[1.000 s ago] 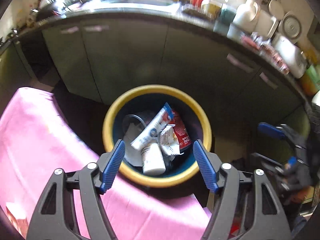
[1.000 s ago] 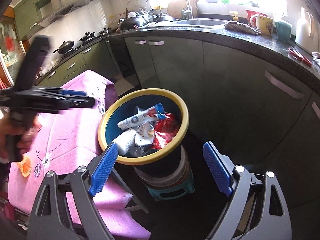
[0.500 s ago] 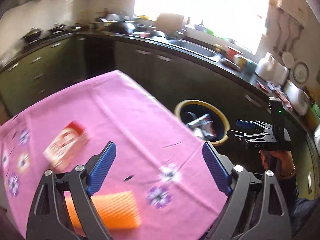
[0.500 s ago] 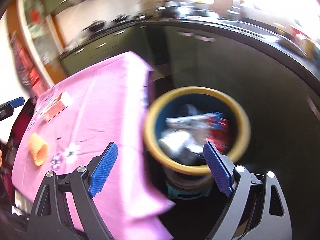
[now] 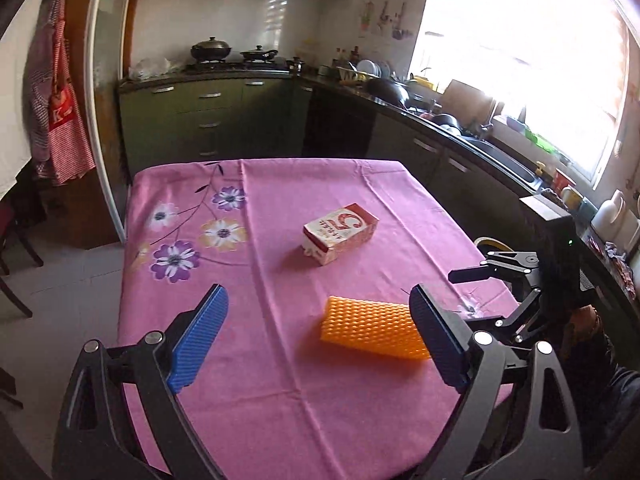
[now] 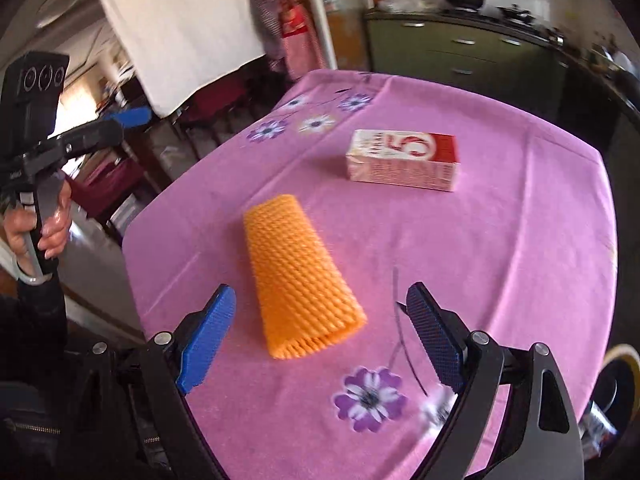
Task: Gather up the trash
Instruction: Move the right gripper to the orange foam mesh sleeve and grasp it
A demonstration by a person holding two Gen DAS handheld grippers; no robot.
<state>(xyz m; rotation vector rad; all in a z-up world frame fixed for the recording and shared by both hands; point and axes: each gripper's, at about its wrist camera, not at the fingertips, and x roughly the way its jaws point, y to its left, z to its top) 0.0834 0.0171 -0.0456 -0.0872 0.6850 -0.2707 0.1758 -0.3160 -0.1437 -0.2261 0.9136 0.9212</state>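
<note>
Both grippers are swinging away from the bin toward the pink table. The left gripper and right gripper are gaping wide, empty. The orange foam sleeve is lying just nearer than the carton; probably light and squashy, so pinching across its middle.

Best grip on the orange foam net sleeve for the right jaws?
Take the orange foam mesh sleeve from above, across its width near the middle. It lies flat on the pink tablecloth, open end toward the open right gripper; it looks soft, so pinching the long sides should likely hold.
</note>
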